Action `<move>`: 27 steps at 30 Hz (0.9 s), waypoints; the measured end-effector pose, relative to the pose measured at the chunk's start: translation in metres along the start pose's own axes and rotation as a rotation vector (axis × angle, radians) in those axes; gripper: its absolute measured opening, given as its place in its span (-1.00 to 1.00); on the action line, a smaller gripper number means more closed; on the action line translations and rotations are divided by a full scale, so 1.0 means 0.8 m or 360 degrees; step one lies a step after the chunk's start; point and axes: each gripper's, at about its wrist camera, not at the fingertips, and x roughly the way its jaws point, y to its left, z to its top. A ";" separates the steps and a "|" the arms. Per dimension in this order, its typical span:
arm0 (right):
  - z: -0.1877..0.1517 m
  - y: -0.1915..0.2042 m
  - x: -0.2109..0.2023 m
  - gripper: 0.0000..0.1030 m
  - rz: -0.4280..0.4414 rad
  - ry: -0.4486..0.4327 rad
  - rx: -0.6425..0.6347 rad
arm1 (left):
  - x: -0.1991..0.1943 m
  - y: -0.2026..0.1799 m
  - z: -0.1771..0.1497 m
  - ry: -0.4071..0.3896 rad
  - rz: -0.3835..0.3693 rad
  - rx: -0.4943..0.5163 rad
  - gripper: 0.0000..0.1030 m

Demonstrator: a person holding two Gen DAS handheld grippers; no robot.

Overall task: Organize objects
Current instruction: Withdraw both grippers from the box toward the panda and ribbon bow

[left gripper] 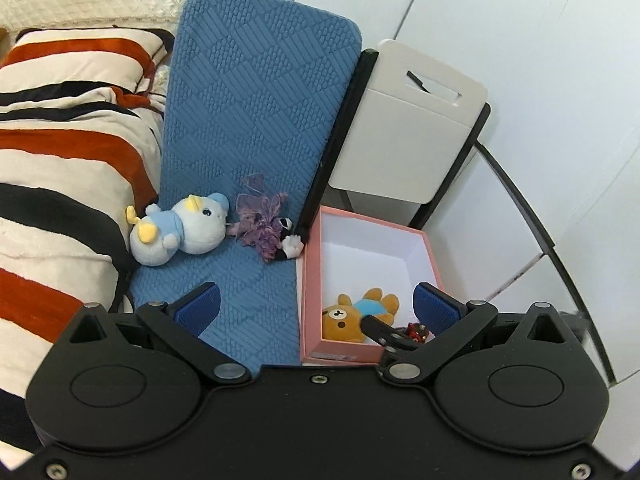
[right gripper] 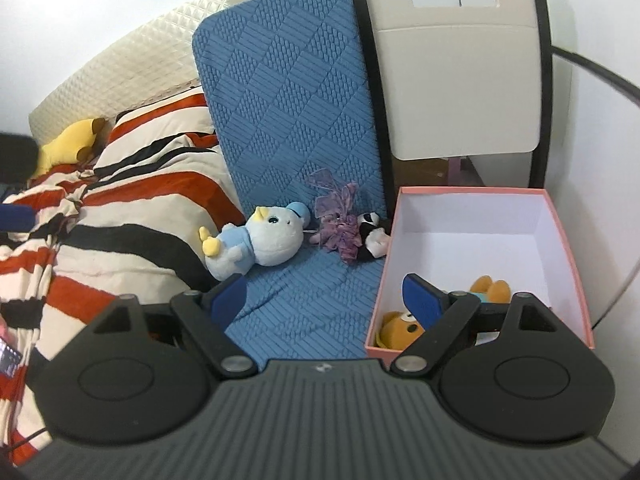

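Note:
A pink box [left gripper: 310, 280] [right gripper: 570, 240] with a white inside stands at the right of a blue quilted mat [left gripper: 248, 128] [right gripper: 292, 128]. A brown bear plush [left gripper: 352, 316] [right gripper: 398, 330] lies in the box, beside a small red item [left gripper: 418, 332]. On the mat lie a pale blue bird plush [left gripper: 180, 232] [right gripper: 260, 240], a purple organza pouch [left gripper: 260, 224] [right gripper: 338, 220] and a small black-and-white plush [left gripper: 290, 240] [right gripper: 372, 238]. My left gripper [left gripper: 318, 308] and right gripper [right gripper: 326, 300] are both open and empty, above the mat's near end and the box's near corner.
A striped red, black and cream blanket [left gripper: 60, 168] [right gripper: 120, 208] lies left of the mat. A cream quilted pillow [right gripper: 132, 72] and a yellow plush [right gripper: 72, 140] lie behind it. A white chair back [left gripper: 416, 120] [right gripper: 456, 72] stands behind the box. White cabinet doors [left gripper: 560, 80] are on the right.

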 end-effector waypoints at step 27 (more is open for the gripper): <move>-0.006 -0.038 0.158 0.68 -0.0068 0.0210 0.0171 | 0.158 0.079 0.041 0.0249 0.0030 -0.0303 0.99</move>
